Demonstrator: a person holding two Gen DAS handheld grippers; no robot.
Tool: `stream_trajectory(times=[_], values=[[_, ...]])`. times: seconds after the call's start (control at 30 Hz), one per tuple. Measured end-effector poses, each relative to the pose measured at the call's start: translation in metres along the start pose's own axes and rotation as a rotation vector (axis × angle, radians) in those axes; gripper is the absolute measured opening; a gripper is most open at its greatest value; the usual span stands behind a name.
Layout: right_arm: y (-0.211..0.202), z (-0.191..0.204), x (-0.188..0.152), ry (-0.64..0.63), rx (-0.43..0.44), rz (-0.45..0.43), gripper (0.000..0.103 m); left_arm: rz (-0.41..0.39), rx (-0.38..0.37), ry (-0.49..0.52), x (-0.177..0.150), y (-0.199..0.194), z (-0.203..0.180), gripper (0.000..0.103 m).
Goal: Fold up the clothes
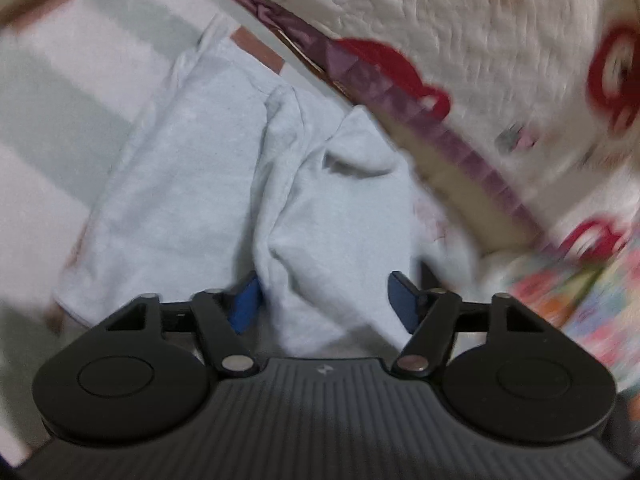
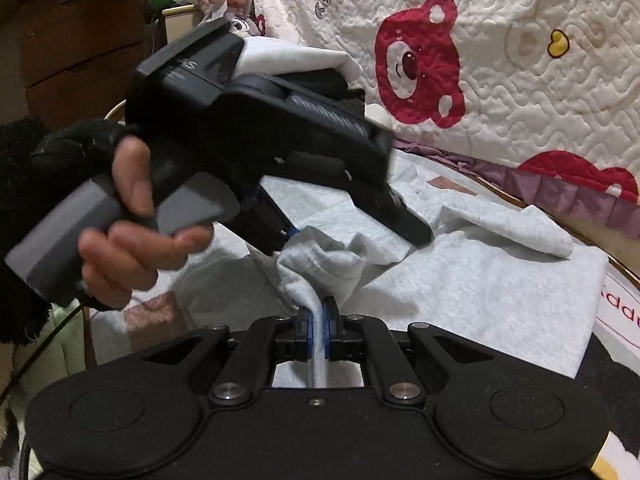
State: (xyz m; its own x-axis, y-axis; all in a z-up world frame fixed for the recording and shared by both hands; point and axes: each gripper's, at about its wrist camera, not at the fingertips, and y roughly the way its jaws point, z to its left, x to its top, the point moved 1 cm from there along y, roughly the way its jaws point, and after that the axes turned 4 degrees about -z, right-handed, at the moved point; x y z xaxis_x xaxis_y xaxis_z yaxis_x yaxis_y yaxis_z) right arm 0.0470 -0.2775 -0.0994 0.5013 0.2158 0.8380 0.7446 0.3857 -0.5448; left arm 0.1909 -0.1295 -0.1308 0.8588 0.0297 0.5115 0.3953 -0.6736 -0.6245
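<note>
Right gripper (image 2: pixel 319 322): clenched on a bunched fold of the pale grey garment (image 2: pixel 460 280), blue pads pressing cloth from both sides; likely gripping to lift and carry that edge over for a fold.
Left gripper (image 1: pixel 324 300): jaws part-way apart, straddling a raised ridge of the garment; blue pads (image 1: pixel 246 304) beside the cloth, contact not clear through the blur, so not counted as a grip.
Left gripper seen from the right wrist (image 2: pixel 298 236): tips lowered onto the garment just beyond the right gripper's pinch, probably going for a 2nd hold on the same edge.
Hand (image 2: pixel 132 220): wrapped round the left gripper's grey handle, black fuzzy sleeve (image 2: pixel 24 200) at the wrist, tilting the tool downward toward the garment.
Garment: spread on a light bed surface (image 1: pixel 48 92), rumpled at the middle, 1 flap already turned over on the side toward the quilt.
Quilt (image 2: pixel 500 60): white, with red bear prints, lying just beyond the garment's far edge, apart from the work.
Stage, as judged: early fold, 1 edge secured, 2nd hold not yet made.
Risk, as judged: thick bunch in the right pinch could drag the whole garment instead of 1 layer.
</note>
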Motion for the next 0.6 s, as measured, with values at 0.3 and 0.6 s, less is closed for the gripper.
stream_trajectory(times=[0.3,0.6], values=[[-0.001,0.008,-0.003,-0.053,-0.082,-0.001,0.034,-0.111,0.033,0.155,0.008,-0.032,-0.023,0.007],[0.002,0.004,-0.011,-0.075,-0.056,0.044,0.005,-0.126,0.065,0.109,0.012,-0.045,-0.021,0.006]])
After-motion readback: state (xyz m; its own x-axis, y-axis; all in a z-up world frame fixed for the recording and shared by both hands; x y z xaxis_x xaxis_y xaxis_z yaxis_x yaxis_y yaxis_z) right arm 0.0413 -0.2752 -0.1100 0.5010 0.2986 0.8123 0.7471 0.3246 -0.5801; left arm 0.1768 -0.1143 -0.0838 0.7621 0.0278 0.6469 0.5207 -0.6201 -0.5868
